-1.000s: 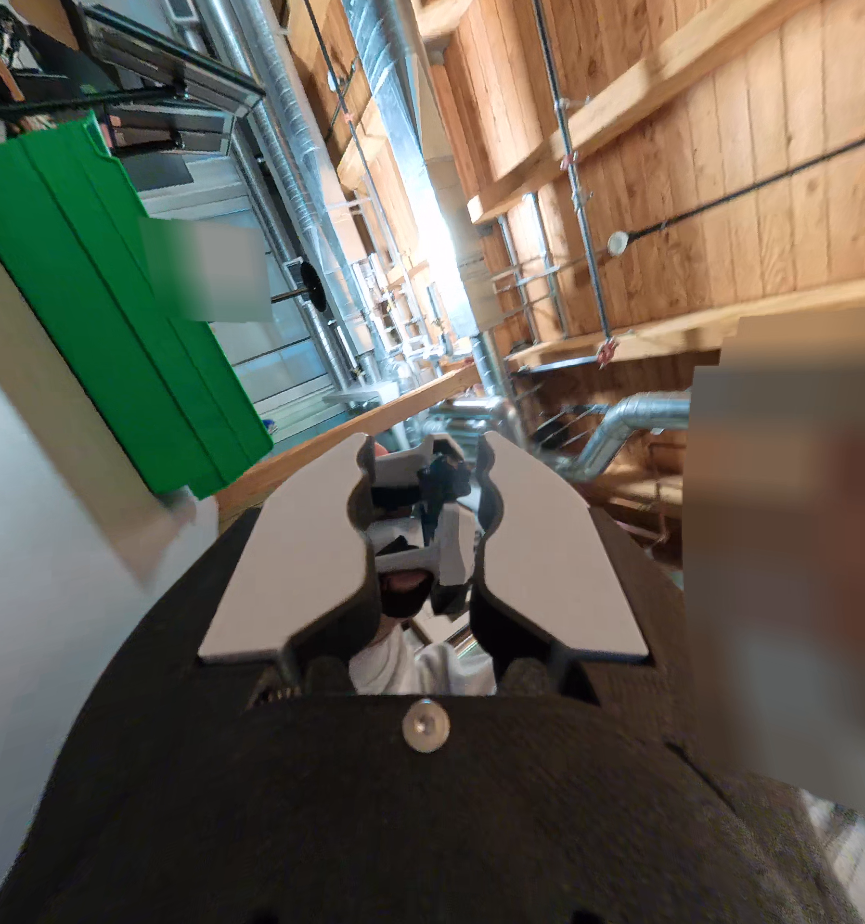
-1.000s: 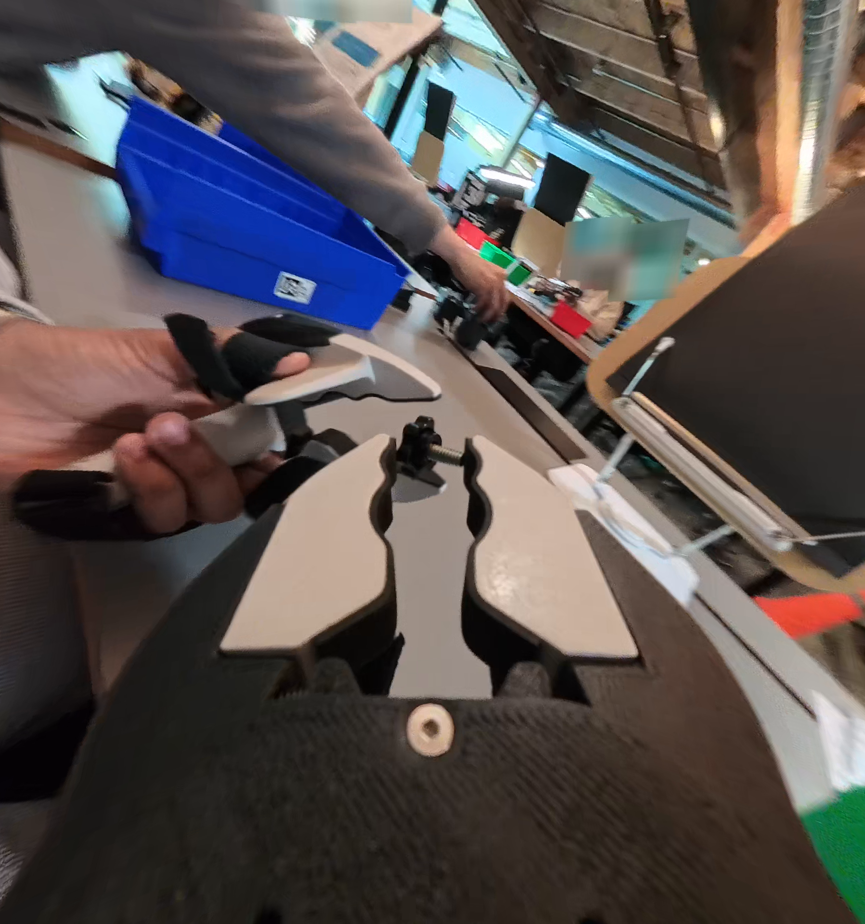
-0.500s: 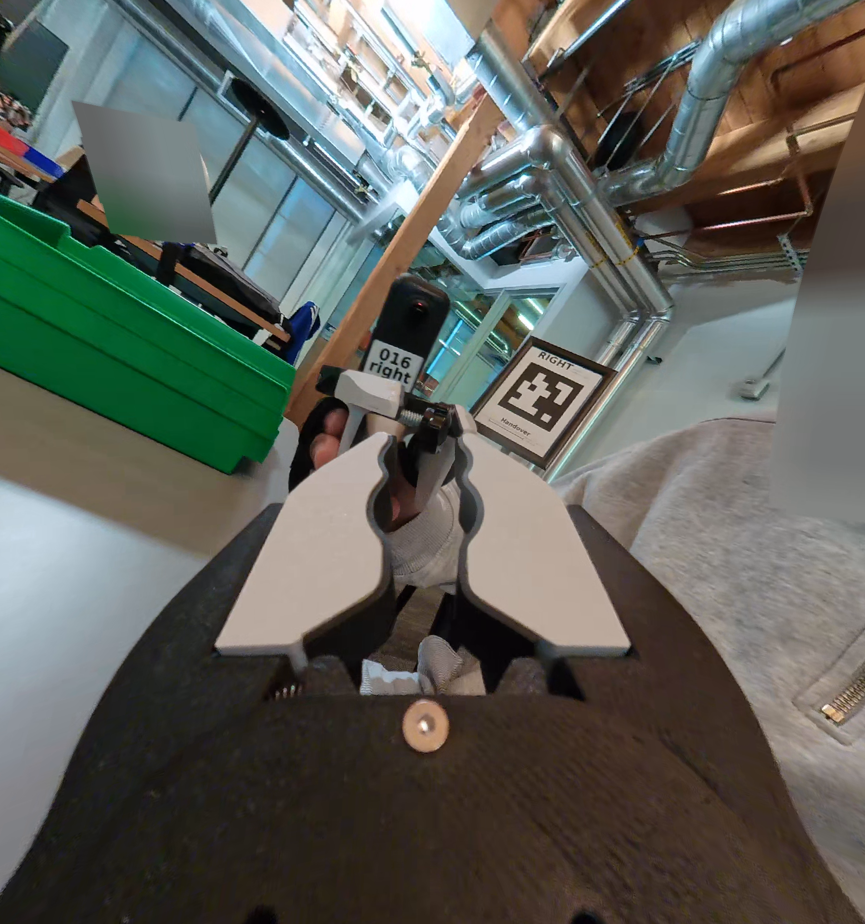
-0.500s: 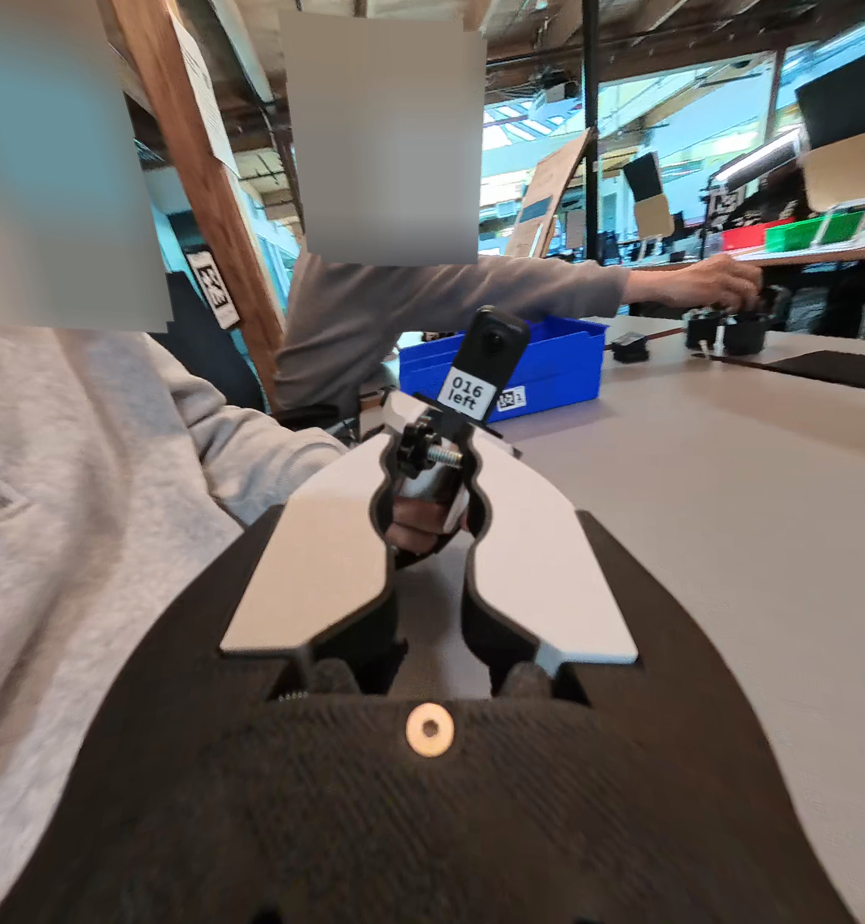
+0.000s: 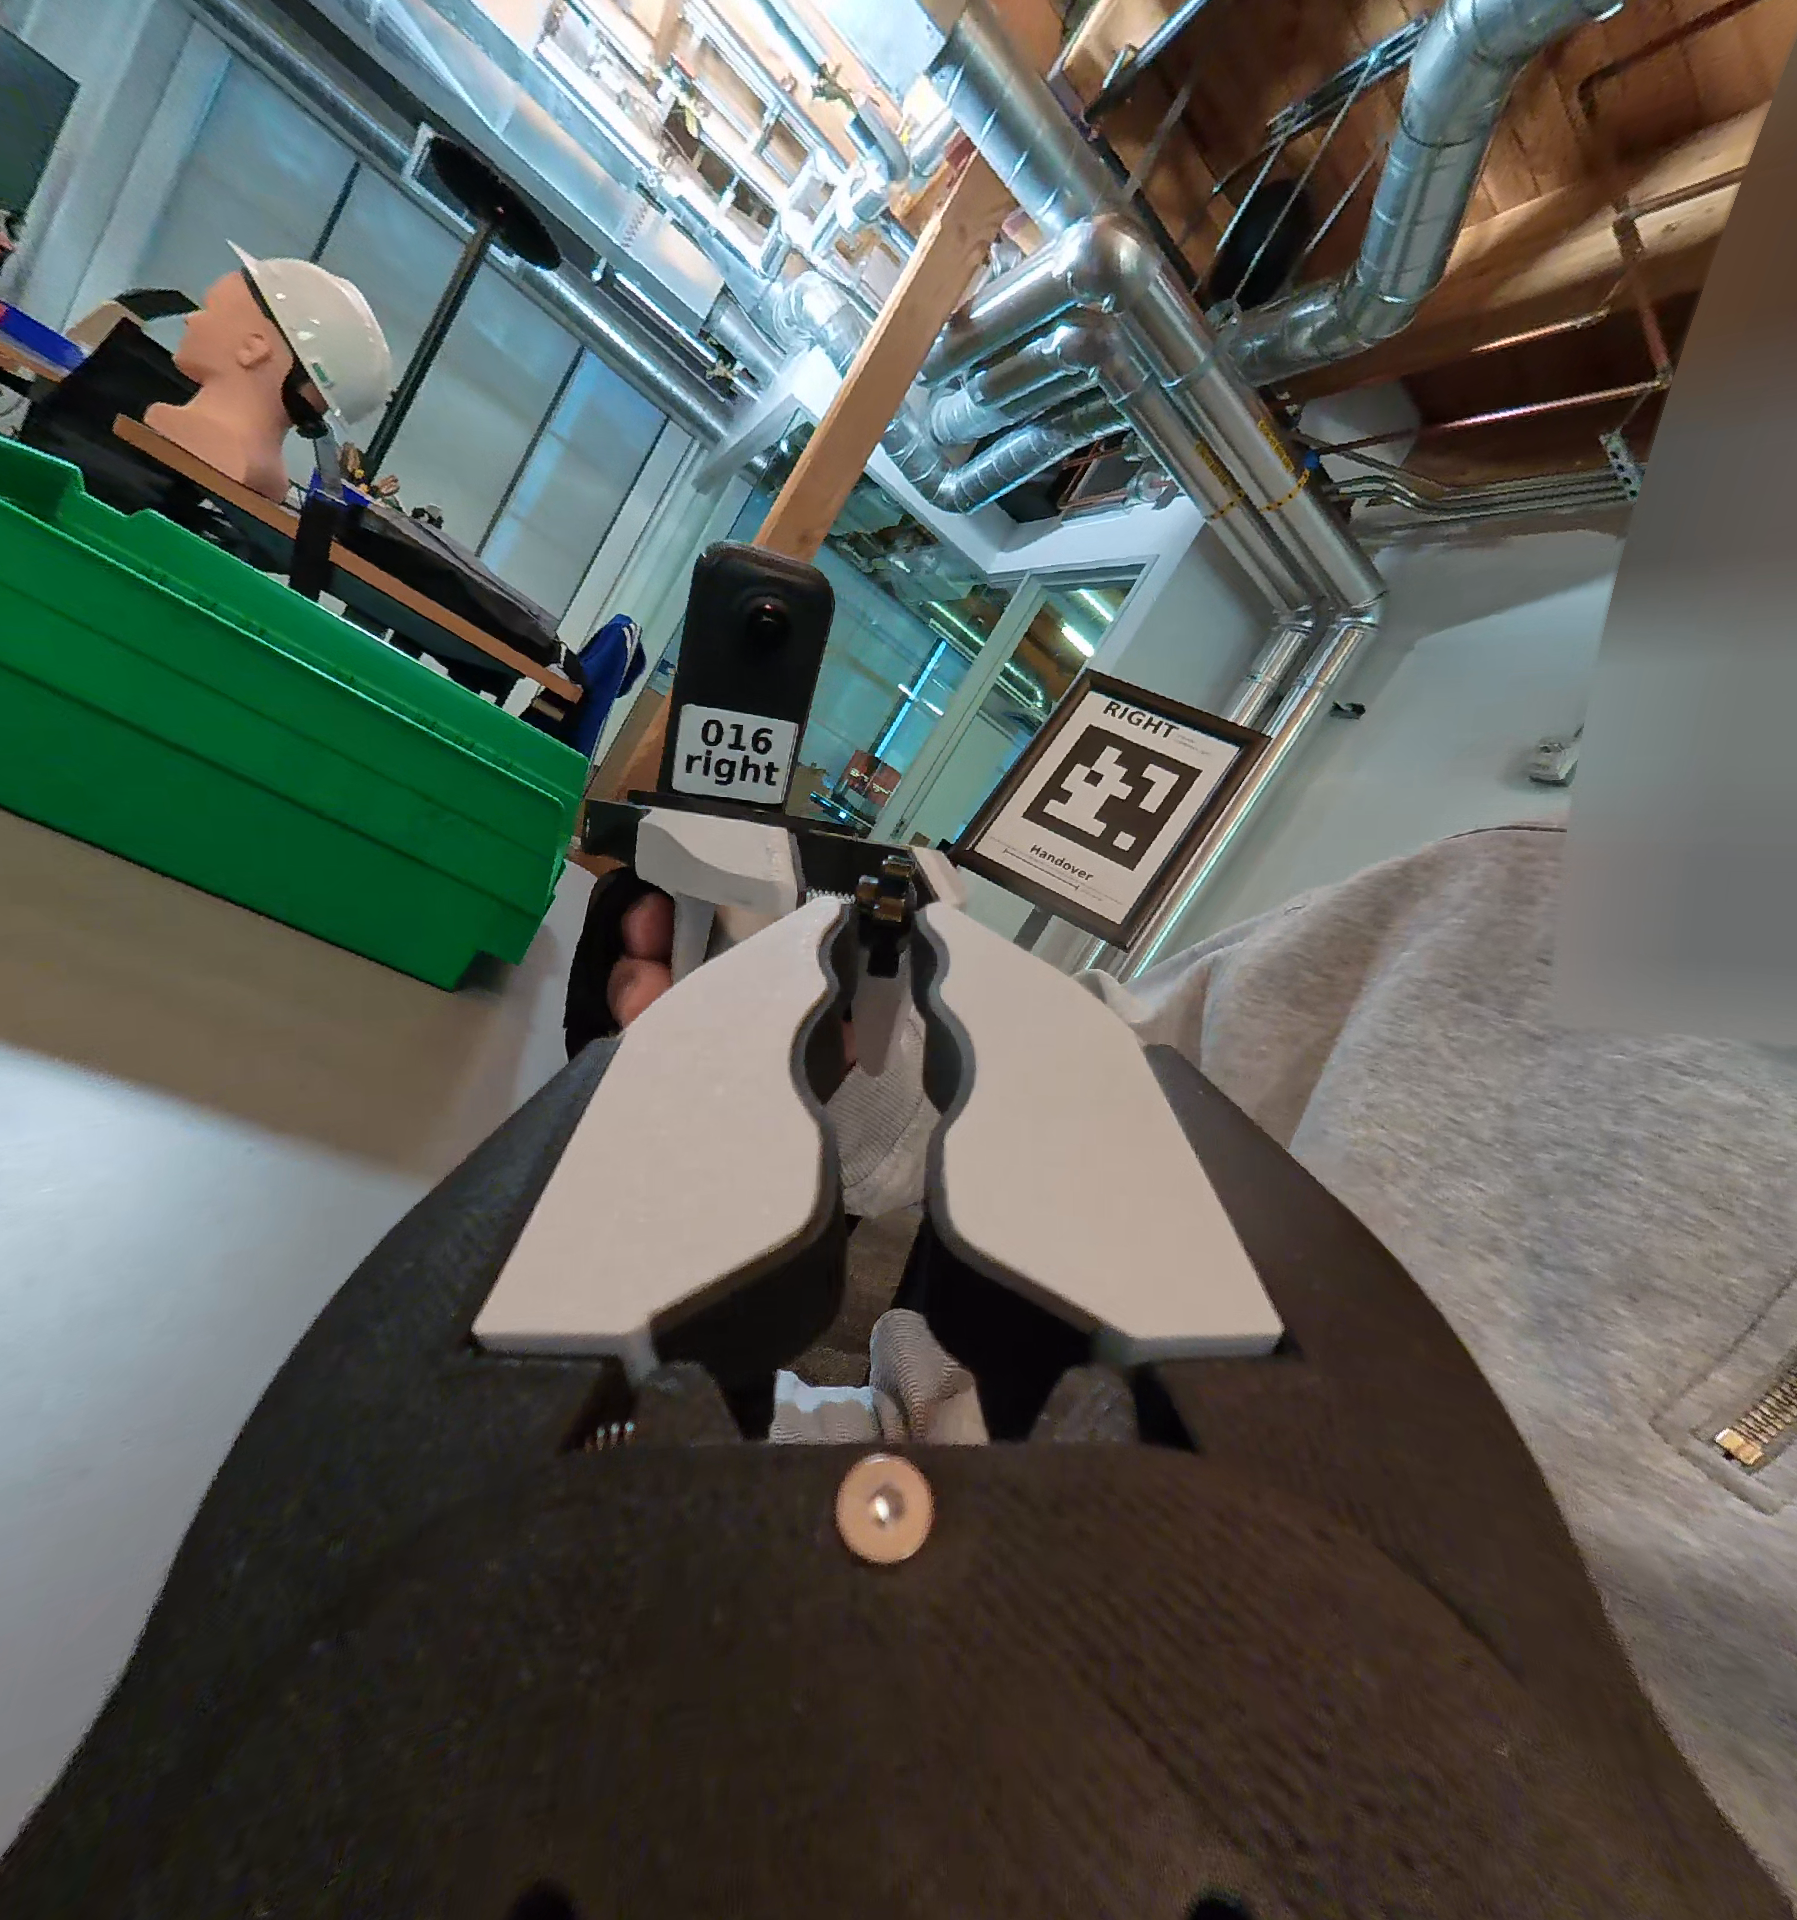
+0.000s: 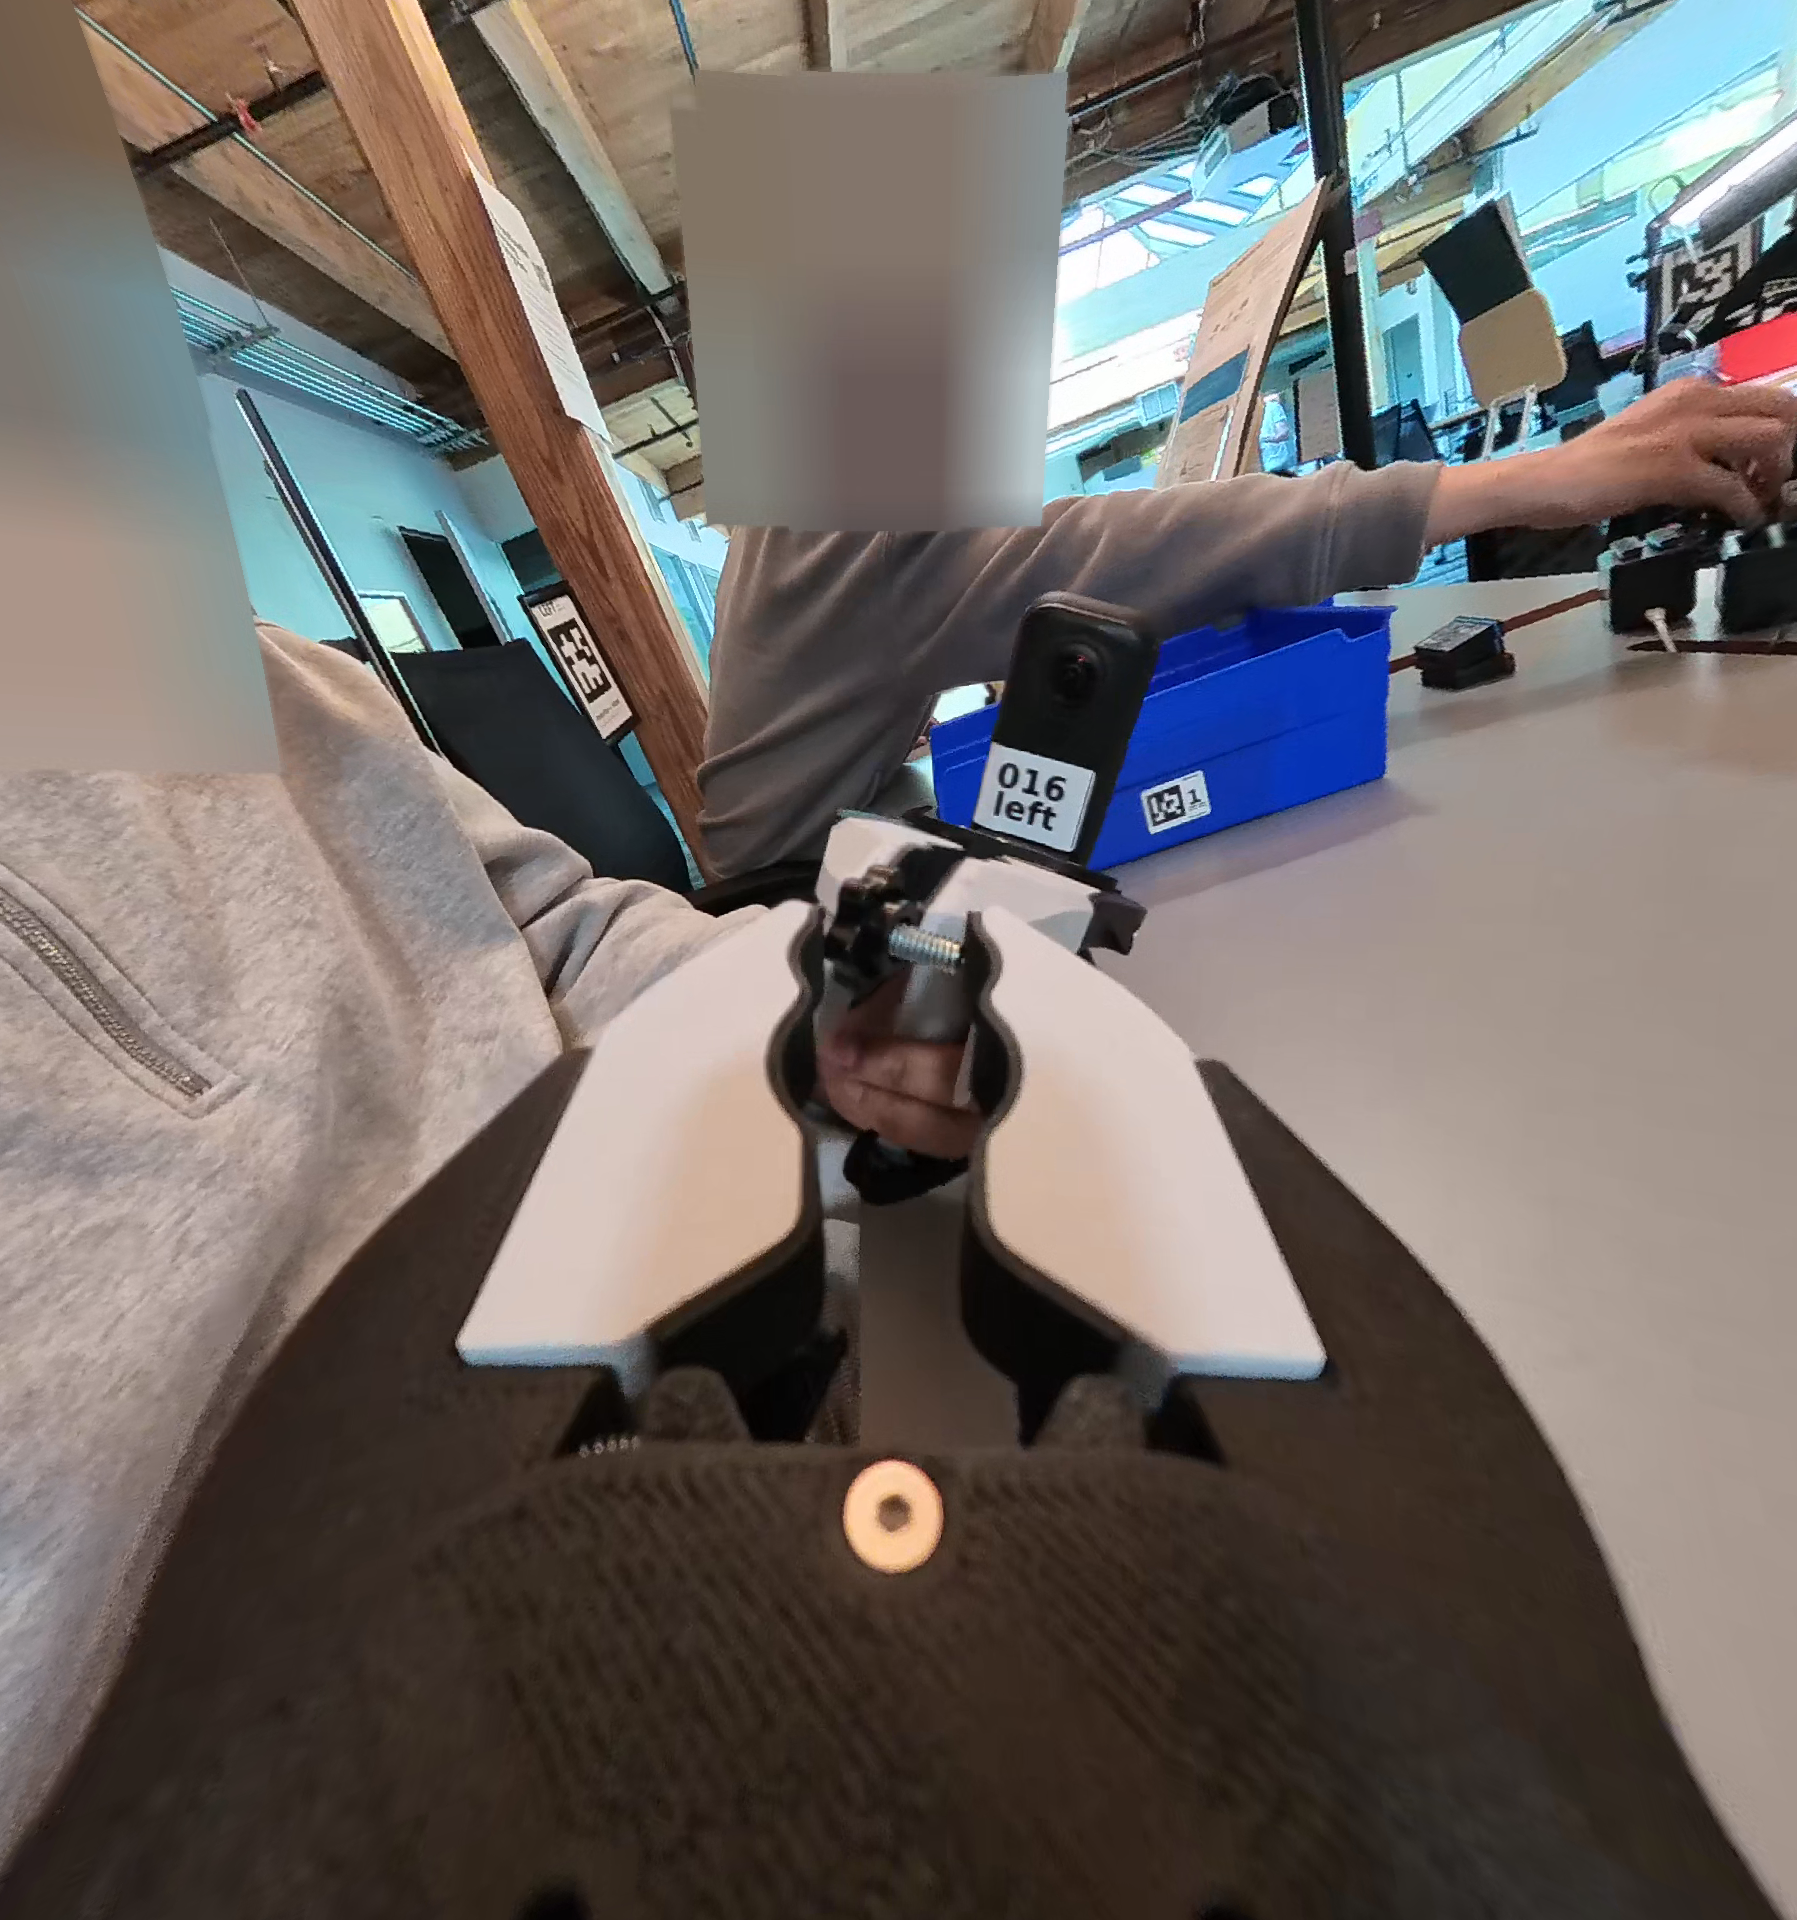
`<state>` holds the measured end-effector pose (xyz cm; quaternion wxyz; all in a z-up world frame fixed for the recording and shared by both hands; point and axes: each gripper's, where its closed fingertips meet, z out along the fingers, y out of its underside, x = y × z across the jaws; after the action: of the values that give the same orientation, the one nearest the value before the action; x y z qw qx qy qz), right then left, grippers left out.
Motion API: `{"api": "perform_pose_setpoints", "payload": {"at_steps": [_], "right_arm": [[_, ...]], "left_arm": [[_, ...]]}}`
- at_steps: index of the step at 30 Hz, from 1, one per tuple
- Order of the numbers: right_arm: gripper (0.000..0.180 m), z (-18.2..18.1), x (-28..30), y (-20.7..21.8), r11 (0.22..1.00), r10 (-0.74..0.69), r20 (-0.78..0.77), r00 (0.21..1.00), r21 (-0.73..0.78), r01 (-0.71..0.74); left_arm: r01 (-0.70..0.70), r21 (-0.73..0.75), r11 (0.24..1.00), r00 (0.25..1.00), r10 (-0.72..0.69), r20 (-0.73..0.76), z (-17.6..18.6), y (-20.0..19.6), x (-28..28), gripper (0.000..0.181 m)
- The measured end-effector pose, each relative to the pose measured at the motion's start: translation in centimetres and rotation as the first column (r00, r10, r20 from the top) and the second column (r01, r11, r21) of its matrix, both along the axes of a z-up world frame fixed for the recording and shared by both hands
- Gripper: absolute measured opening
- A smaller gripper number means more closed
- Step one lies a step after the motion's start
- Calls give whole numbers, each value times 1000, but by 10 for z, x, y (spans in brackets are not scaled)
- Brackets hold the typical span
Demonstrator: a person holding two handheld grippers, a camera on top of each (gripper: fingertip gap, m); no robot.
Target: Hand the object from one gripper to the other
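A small screw with a black star knob [image 6: 861,923] and a bare threaded shaft [image 6: 925,948] hangs in the air between both grippers, above the grey table [image 6: 1496,1039]. My right gripper [image 6: 899,935] is shut on it, knob against the left fingertip and shaft end against the right one. My left gripper [image 5: 878,920] faces the right one head-on, and its fingertips are closed tight on the knob [image 5: 883,899]. One white finger [image 5: 712,862] of the right gripper shows behind it. The rest of the screw is hidden in the left wrist view.
A green bin [image 5: 250,748] stands on the table to the left, and a blue bin [image 6: 1237,717] at the far side. A framed marker sign [image 5: 1112,800] stands behind the grippers. Another person's arm [image 6: 1289,520] reaches over the table's far end. My holder's grey sweatshirt [image 6: 146,987] is close by. The grippers are tip to tip, or close to it.
Both grippers swung from pointing away to facing each other. The left jaws narrowed onto the knob. The right gripper kept hold of the screw throughout.
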<state>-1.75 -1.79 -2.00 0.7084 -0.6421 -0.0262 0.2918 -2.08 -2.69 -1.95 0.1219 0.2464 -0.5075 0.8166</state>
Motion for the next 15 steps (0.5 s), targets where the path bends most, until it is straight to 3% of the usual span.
{"api": "perform_pose_setpoints", "payload": {"at_steps": [9,13,15], "right_arm": [[31,-4,10,3,999,-37,-27,999,1,37],[51,-2,32,3,983,-180,-10,984,32,180],[60,-1,44,2,951,-307,91,947,64,302]], "left_arm": [[-53,19,998,999,53,5,0,5,6,6],[-105,-12,994,994,104,-44,-1,16,16,6],[-131,-28,991,985,127,-112,-6,22,24,5]]}}
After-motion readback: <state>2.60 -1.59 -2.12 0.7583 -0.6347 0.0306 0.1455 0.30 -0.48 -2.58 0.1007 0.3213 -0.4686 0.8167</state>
